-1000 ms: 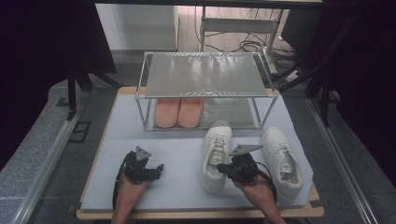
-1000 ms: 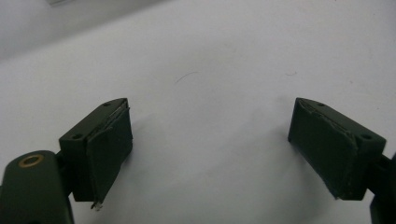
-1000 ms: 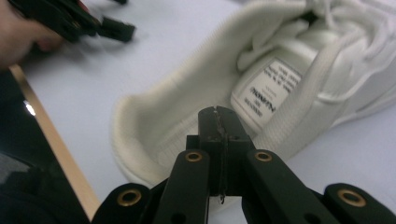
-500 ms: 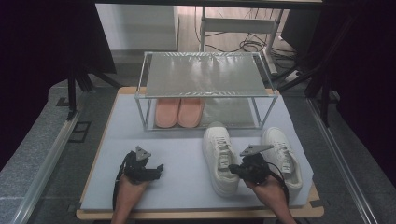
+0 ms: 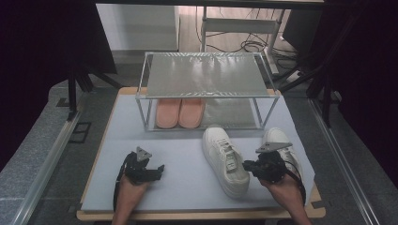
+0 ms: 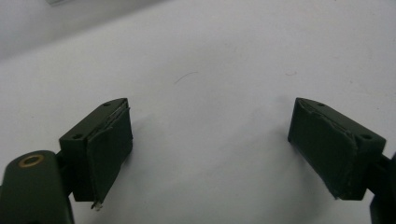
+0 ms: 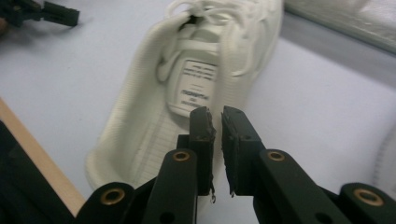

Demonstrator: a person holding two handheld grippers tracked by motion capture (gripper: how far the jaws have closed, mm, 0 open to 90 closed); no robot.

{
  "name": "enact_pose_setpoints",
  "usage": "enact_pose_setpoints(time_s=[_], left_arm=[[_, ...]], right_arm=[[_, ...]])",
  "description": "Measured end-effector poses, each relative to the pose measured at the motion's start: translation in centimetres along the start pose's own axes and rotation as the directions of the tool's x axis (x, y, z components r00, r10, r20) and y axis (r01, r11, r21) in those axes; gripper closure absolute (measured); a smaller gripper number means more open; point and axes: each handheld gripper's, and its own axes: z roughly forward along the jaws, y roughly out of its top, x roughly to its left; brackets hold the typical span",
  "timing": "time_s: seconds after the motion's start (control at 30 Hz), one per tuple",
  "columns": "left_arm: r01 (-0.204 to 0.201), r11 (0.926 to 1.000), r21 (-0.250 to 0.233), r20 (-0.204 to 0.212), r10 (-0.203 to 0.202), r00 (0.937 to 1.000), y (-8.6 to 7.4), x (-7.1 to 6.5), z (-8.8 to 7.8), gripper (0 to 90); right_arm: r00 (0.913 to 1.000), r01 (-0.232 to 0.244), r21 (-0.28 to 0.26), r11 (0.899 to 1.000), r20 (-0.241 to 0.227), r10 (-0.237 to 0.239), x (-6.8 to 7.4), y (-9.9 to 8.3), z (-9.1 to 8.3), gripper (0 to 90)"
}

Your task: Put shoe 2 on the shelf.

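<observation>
A white sneaker (image 5: 225, 161) lies on the grey mat (image 5: 183, 154), toe toward the rack and heel slanted to the right. A second white sneaker (image 5: 276, 137) lies to its right, partly under my right hand. My right gripper (image 5: 247, 167) sits at the first sneaker's heel side. In the right gripper view my right gripper (image 7: 218, 116) shows a narrow gap between its jaws, which have just been opening; nothing is between them, and the sneaker (image 7: 187, 84) lies just beyond. My left gripper (image 5: 158, 169) rests on the mat at the front left, and my left gripper (image 6: 212, 149) stands wide open over bare mat.
A metal two-level rack (image 5: 206, 75) stands at the back of the mat with a pair of pink slippers (image 5: 179, 112) on its lower level at the left. The wooden table edge (image 5: 202, 214) runs along the front. Bare mat lies between the two grippers.
My right hand has moved to the right, and the first sneaker's heel has swung right with it while its toe stayed put. The left hand has kept still.
</observation>
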Motion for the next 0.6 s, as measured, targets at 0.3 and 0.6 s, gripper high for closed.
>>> enact_pose_setpoints(time_s=[0.3,0.6], left_arm=[[0.000,1.0000,0.000,0.000,0.000,1.0000,0.0,0.0,0.0,13.8],[0.004,1.0000,-0.004,0.000,-0.004,1.0000,0.0,0.0,0.0,13.8]], right_arm=[[0.9995,-0.023,0.070,0.997,-0.019,0.024,-0.7,0.8,0.7,68.9],[0.9995,-0.029,0.204,0.979,-0.005,0.031,-1.0,1.5,3.2,57.7]])
